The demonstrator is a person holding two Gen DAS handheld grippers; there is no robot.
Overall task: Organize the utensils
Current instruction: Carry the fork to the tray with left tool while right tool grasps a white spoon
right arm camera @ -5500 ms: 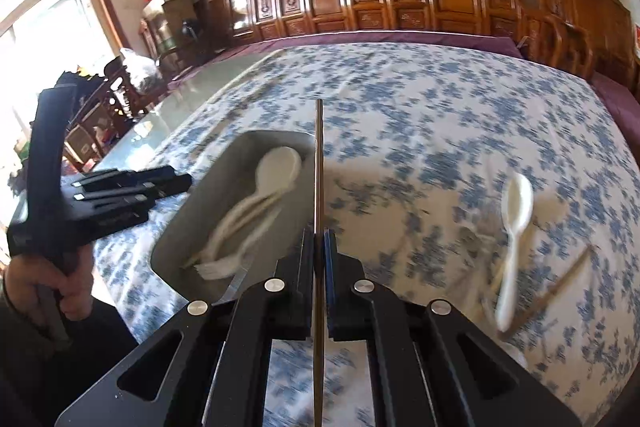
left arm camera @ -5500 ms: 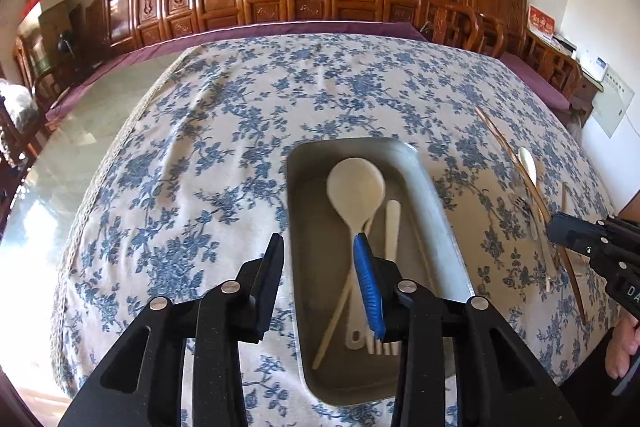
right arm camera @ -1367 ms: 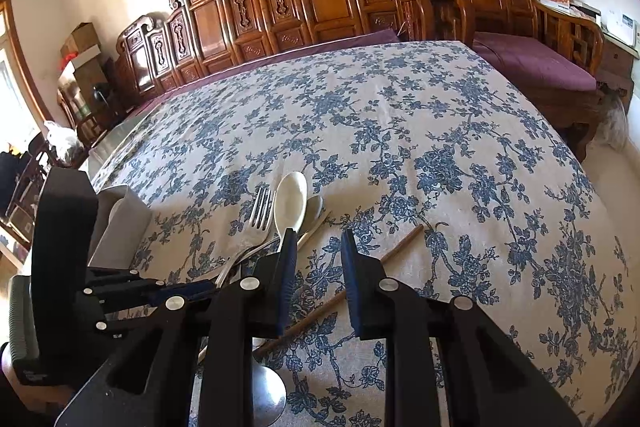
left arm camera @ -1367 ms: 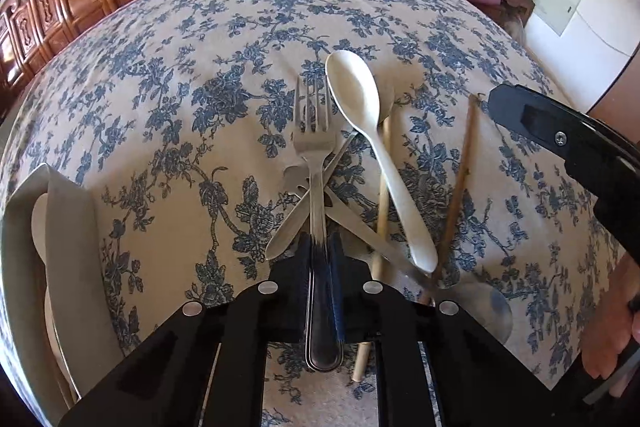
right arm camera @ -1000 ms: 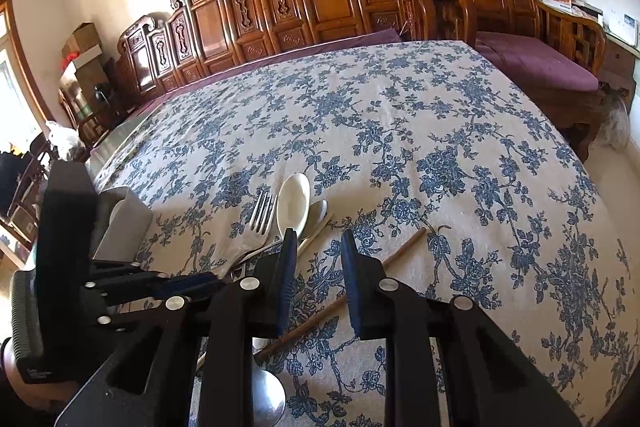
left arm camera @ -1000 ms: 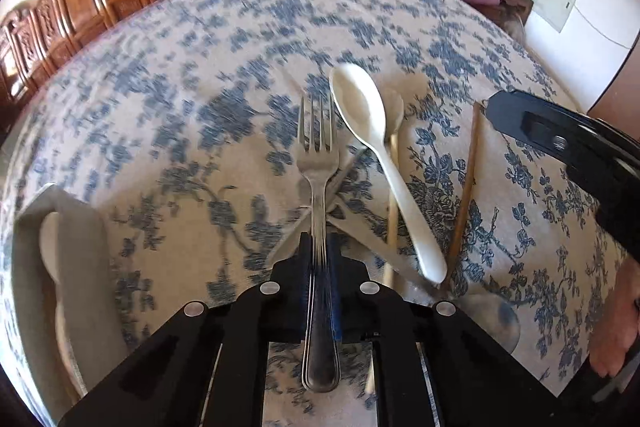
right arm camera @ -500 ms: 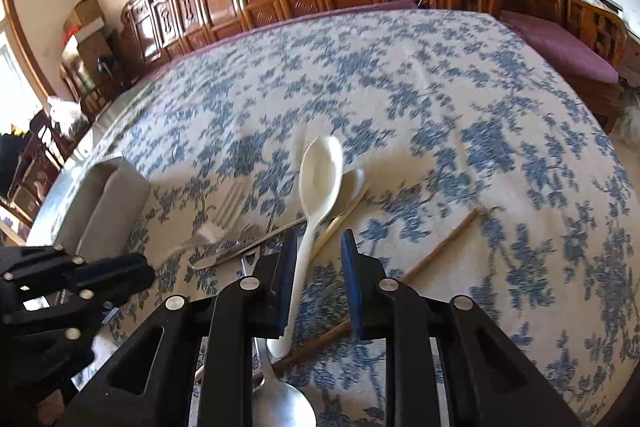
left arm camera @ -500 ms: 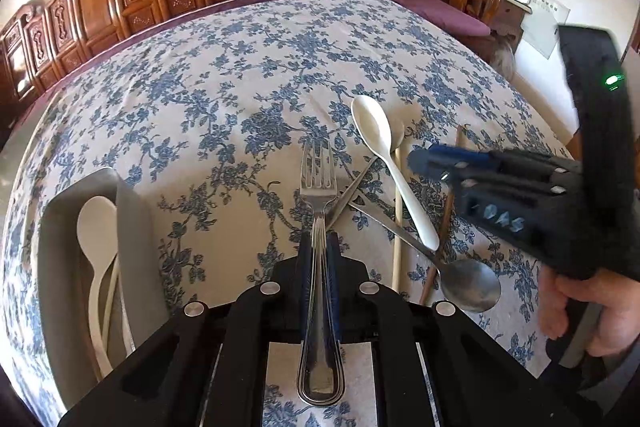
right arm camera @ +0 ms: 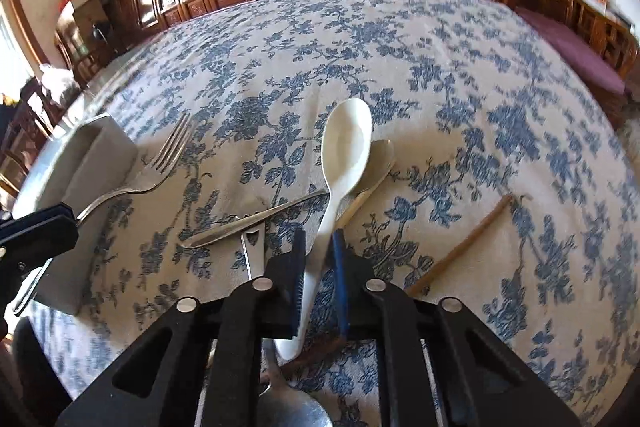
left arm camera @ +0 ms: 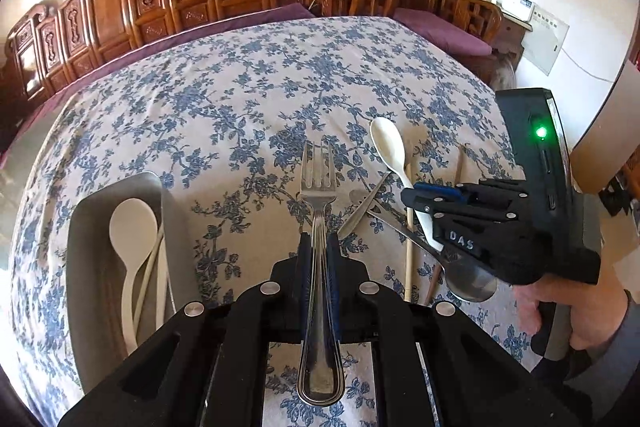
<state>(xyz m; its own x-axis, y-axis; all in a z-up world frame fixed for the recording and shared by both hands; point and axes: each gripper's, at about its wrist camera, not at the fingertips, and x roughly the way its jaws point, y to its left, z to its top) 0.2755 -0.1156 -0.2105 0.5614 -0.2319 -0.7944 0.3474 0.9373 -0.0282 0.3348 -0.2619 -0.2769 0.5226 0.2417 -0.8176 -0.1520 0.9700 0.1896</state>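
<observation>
the left gripper (left arm camera: 316, 251) holds a steel fork (left arm camera: 318, 223) pointing to 12 o'clock, while the right gripper (right arm camera: 318, 247), its jaws just closing, stands narrow around a white spoon (right arm camera: 340, 163) handle.

We see open tablecloth (left arm camera: 248, 99) between the tray (left arm camera: 86, 267) and the utensil pile (right arm camera: 280, 211) — passable; the right gripper (left arm camera: 416, 193) crowds that pile.
</observation>
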